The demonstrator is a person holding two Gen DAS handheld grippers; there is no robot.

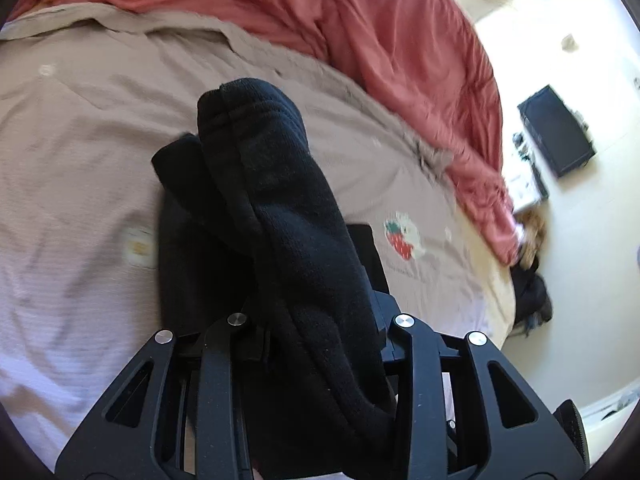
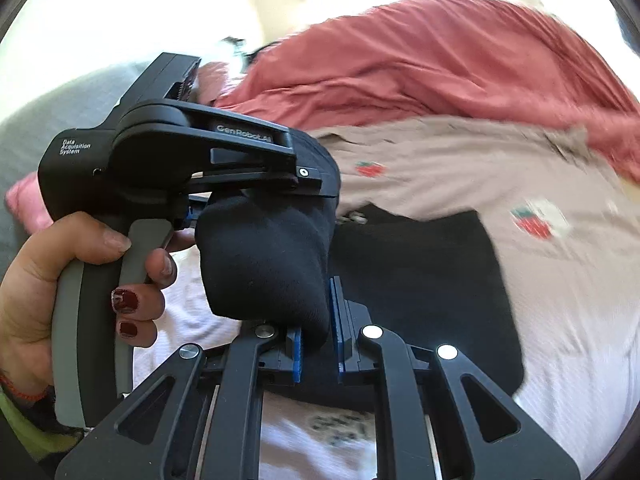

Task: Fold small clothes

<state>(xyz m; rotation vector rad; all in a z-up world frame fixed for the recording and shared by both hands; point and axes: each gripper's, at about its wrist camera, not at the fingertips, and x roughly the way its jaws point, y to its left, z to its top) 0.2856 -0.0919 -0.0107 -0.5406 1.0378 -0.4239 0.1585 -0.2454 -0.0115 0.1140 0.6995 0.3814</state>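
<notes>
A black sock (image 1: 280, 200) is held up over the bed between both grippers. In the left wrist view it drapes forward over my left gripper (image 1: 320, 320) and hides the pads; the jaws stand close on its thick fold. In the right wrist view my right gripper (image 2: 318, 340) has its blue pads (image 2: 338, 320) pressed on the lower end of the sock (image 2: 264, 264). The left gripper (image 2: 280, 184), held by a hand (image 2: 48, 280), pinches the sock's upper end. A flat black garment (image 2: 432, 280) lies on the sheet under them.
The bed has a beige sheet (image 1: 80, 140) with strawberry prints (image 1: 400, 240). A red duvet (image 1: 400, 40) is bunched along its far side. Past the bed's edge is pale floor with a black box (image 1: 556, 136) and a dark heap (image 1: 528, 292).
</notes>
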